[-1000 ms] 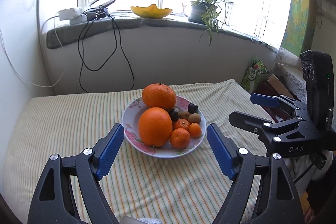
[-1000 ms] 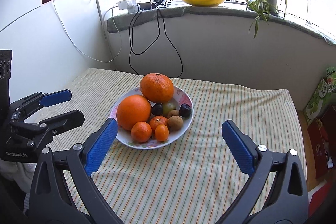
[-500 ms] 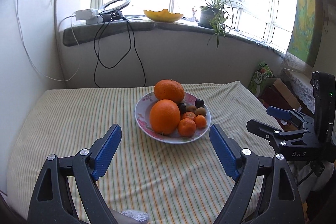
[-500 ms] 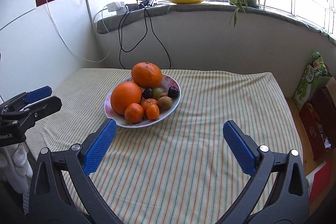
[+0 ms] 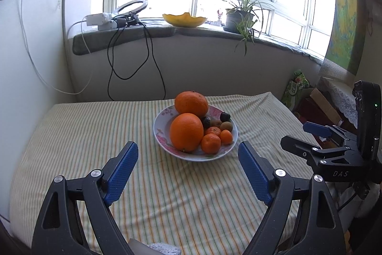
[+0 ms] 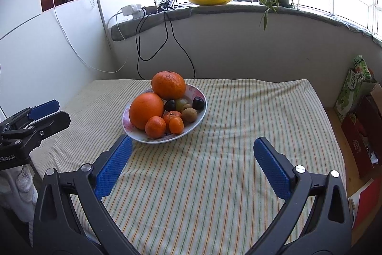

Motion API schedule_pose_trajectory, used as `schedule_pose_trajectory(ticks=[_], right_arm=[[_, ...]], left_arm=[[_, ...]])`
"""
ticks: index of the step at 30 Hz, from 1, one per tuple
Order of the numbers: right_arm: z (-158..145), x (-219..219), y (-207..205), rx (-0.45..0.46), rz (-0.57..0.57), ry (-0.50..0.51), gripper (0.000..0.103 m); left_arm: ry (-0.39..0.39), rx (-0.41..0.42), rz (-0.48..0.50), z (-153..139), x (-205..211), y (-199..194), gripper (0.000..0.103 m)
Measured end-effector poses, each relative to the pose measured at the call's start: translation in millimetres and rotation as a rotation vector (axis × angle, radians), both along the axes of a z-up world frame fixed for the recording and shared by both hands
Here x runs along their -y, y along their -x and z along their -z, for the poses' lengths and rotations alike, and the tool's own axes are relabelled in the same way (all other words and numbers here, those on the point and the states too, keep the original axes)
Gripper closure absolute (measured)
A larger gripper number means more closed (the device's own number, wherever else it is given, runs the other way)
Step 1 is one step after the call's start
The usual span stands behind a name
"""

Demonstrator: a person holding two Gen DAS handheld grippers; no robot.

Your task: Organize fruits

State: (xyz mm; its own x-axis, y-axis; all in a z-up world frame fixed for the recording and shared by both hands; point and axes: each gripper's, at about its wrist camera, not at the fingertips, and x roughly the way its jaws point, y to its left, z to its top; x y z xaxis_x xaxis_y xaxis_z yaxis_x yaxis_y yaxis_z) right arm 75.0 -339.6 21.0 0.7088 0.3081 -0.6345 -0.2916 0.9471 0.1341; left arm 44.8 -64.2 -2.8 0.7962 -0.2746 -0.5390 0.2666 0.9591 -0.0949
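A flowered white plate [image 5: 164, 142] [image 6: 200, 99] sits on the striped tablecloth, heaped with fruit. Two large oranges [image 5: 186, 132] [image 6: 146, 110] stand at its left and back. Small mandarins [image 5: 210, 143] [image 6: 155, 127], dark plums [image 6: 198, 103] and brown kiwis [image 6: 189, 115] fill the rest. My left gripper [image 5: 188, 160] hangs open just in front of the plate, nothing between its blue pads. My right gripper [image 6: 191, 155] is open too, nearer than the plate and to its right. Each gripper shows at the edge of the other's view.
The striped table [image 6: 238, 135] has bare cloth left, right and in front of the plate. Behind it, a windowsill carries a yellow bowl [image 5: 184, 18], a potted plant [image 5: 237, 17] and hanging black cables [image 5: 133, 59]. Boxes and a green bag [image 6: 353, 85] stand on the floor at right.
Both grippers have drawn back from the plate over the last second; the plate looks smaller and farther. Both stayed open and the fruit has not moved.
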Motion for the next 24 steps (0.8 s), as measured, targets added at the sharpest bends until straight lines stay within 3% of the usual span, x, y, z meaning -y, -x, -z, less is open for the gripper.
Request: schedule_pose_trajectory(ticks=[24], right_arm=[[1.5, -3.2, 1.1, -0.011, -0.013, -0.004, 0.000]], left_arm=[[0.001, 0.005, -0.015, -1.1, -4.6, 3.8, 0.017]])
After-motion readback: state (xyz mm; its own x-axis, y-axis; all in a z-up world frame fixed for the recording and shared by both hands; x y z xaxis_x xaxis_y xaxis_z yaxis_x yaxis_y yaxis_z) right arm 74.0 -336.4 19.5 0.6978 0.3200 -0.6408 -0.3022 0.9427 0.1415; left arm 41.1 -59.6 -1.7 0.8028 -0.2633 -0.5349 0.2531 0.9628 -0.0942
